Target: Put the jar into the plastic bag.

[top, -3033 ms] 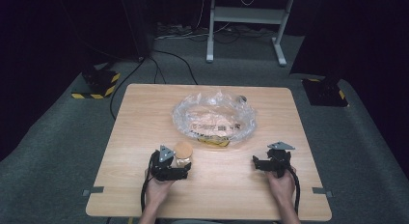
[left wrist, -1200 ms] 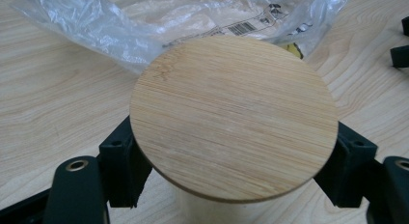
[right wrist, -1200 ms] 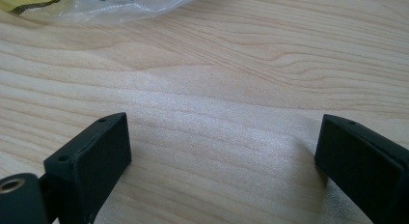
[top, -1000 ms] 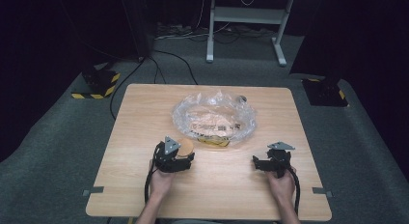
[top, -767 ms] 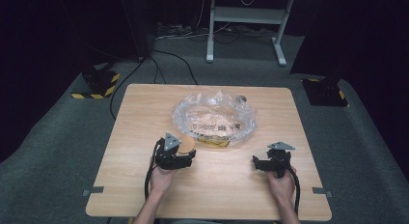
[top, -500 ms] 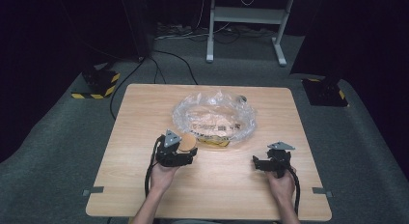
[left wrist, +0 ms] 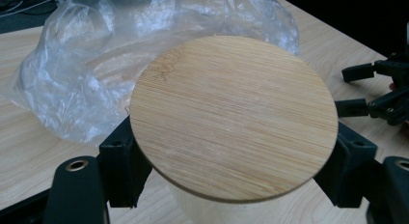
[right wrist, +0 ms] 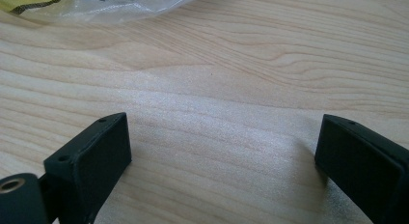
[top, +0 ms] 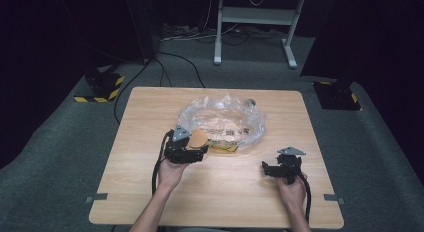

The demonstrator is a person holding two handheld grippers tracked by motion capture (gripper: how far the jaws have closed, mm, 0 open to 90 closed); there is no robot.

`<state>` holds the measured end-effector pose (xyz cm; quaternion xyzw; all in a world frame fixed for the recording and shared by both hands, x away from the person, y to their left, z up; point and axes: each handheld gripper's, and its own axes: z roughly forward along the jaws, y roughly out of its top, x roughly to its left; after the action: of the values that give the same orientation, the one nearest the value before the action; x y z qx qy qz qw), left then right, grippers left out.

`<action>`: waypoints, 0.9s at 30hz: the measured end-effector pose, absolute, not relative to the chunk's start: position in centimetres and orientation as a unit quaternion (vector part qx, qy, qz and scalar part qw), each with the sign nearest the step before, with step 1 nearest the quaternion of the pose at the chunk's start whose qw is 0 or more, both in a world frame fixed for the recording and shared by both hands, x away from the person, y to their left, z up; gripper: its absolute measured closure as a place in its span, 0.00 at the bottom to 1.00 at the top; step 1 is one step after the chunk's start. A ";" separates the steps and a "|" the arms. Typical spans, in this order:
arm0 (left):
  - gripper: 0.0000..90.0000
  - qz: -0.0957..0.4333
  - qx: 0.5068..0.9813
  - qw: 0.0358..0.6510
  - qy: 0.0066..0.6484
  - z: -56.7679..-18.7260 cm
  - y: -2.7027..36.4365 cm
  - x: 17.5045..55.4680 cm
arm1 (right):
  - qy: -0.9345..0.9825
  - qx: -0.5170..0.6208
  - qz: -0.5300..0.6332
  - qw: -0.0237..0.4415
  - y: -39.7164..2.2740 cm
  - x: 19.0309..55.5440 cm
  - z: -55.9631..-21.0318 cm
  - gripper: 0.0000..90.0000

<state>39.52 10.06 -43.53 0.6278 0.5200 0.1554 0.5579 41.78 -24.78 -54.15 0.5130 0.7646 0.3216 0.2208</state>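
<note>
A round bamboo lid [left wrist: 234, 115] tops a pale container whose wall shows just below it. My left gripper [left wrist: 231, 171] is shut on that container, one black jaw at each side under the lid. In the high view the lidded container [top: 198, 138] hangs above the table at the near edge of a crumpled clear plastic bag [top: 222, 119], held by the left gripper [top: 199, 151]. My right gripper [top: 266, 168] rests low at the right with its jaws pointing left. In the right gripper view the right gripper [right wrist: 222, 151] stands open over bare wood.
The clear plastic bag [left wrist: 72, 74] holds flat packets with a yellow strip [top: 225, 148]. A small grey object [top: 251, 102] lies behind the bag. The wooden table [top: 150, 192] ends at dark carpet on all sides. The right gripper [left wrist: 357, 91] also shows beyond the lid.
My left gripper has lifted the lidded container and carried it a little farther from the person, toward the bag. The right gripper has stayed where it was.
</note>
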 end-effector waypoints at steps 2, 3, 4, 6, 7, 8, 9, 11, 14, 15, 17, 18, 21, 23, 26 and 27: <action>0.29 0.155 0.628 0.558 0.519 -43.3 10.0 39.8 | 0.765 0.513 0.322 0.221 -24.8 41.8 -54.2 0.06; 0.29 0.155 0.631 0.556 0.518 -43.2 10.0 39.9 | 0.765 0.513 0.322 0.221 -24.8 41.8 -54.2 0.06; 0.29 0.154 0.631 0.557 0.517 -43.1 9.9 40.1 | 0.765 0.513 0.322 0.221 -24.8 41.8 -54.2 0.06; 0.29 0.151 0.630 0.560 0.517 -42.8 9.8 40.5 | 0.765 0.513 0.321 0.221 -24.8 41.8 -54.1 0.06; 0.29 0.151 0.628 0.561 0.518 -42.8 9.8 40.6 | 0.765 0.513 0.322 0.221 -24.8 41.8 -54.2 0.06; 0.29 0.151 0.627 0.562 0.518 -42.7 9.7 40.8 | 0.765 0.513 0.322 0.221 -24.8 41.8 -54.2 0.06; 0.29 0.151 0.633 0.558 0.516 -42.6 9.6 41.2 | 0.765 0.513 0.322 0.221 -24.8 41.8 -54.2 0.06; 0.29 0.149 0.631 0.560 0.516 -42.5 9.4 41.4 | 0.765 0.513 0.322 0.221 -24.8 41.8 -54.2 0.06; 0.29 0.145 0.631 0.561 0.517 -42.3 9.1 42.0 | 0.765 0.513 0.322 0.221 -24.8 41.8 -54.2 0.06; 0.29 0.146 0.635 0.558 0.515 -42.2 9.0 42.2 | 0.765 0.513 0.322 0.221 -24.8 41.8 -54.2 0.06; 0.29 0.147 0.633 0.560 0.514 -42.0 8.7 42.5 | 0.765 0.513 0.322 0.221 -24.8 41.8 -54.2 0.06; 0.29 0.146 0.636 0.558 0.513 -41.9 8.7 42.7 | 0.765 0.513 0.321 0.221 -24.8 41.8 -54.2 0.06; 0.29 0.148 0.639 0.556 0.511 -41.7 8.4 43.1 | 0.765 0.513 0.321 0.221 -24.8 41.8 -54.2 0.06; 0.29 0.147 0.638 0.558 0.510 -41.6 8.2 43.4 | 0.765 0.513 0.321 0.221 -24.8 41.8 -54.2 0.06; 0.29 0.146 0.638 0.558 0.510 -41.5 8.0 43.7 | 0.765 0.513 0.321 0.221 -24.8 41.8 -54.2 0.06; 0.29 0.146 0.638 0.557 0.510 -41.5 8.0 43.9 | 0.765 0.513 0.321 0.221 -24.8 41.8 -54.2 0.06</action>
<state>43.85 7.98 -41.48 0.6385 0.5101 0.1462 0.5574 41.77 -24.78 -54.15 0.5129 0.7647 0.3214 0.2210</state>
